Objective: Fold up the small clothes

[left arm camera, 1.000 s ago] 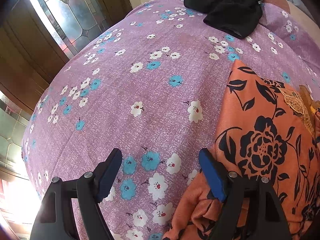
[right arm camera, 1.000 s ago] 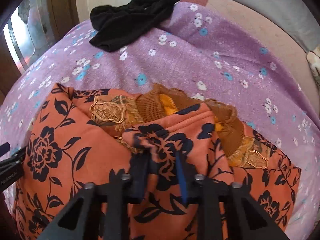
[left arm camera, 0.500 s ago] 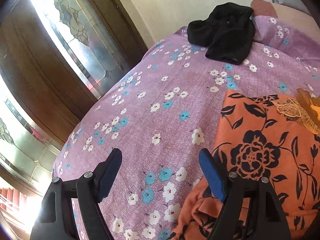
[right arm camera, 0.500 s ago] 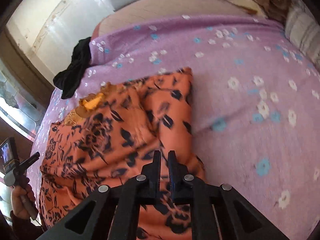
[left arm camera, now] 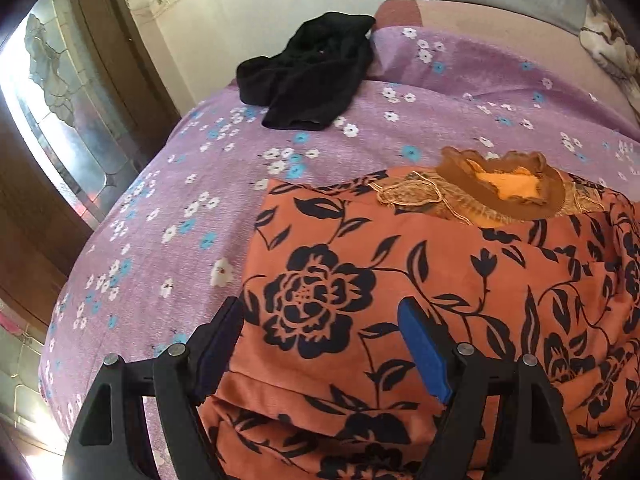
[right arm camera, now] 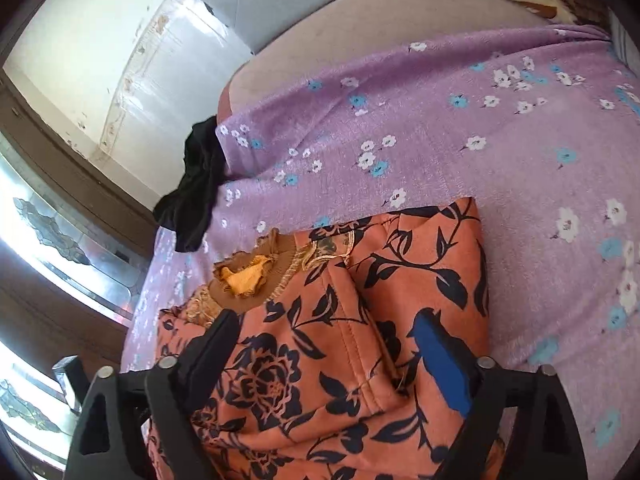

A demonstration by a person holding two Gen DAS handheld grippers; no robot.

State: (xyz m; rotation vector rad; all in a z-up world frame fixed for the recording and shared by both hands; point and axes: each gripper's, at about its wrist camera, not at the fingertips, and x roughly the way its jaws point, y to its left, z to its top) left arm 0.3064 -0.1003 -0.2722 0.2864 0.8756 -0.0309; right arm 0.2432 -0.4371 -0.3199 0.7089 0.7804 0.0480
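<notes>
While the black garment [left arm camera: 308, 76] waits in a heap at the far left edge of the bedspread [left arm camera: 192, 216], likely set aside for its own turn, the orange top [left arm camera: 400, 280] lies in the middle of the bed with its collar [left arm camera: 504, 192] pointing away from the person. The left gripper [left arm camera: 320, 348] hangs over the top's left border, jaws spread and empty, one pad beyond the hem and the other above the printed cloth; that straddle suits a pinch on this edge for a fold inward. Further right, a panel of the top already lies doubled over onto the body, its stitched hem running down the middle in the right wrist view. The right gripper [right arm camera: 332, 364] sits just above that flap with its jaws opening; cloth shows between them, but the pads do not press it, so the flap looks freshly laid down.
</notes>
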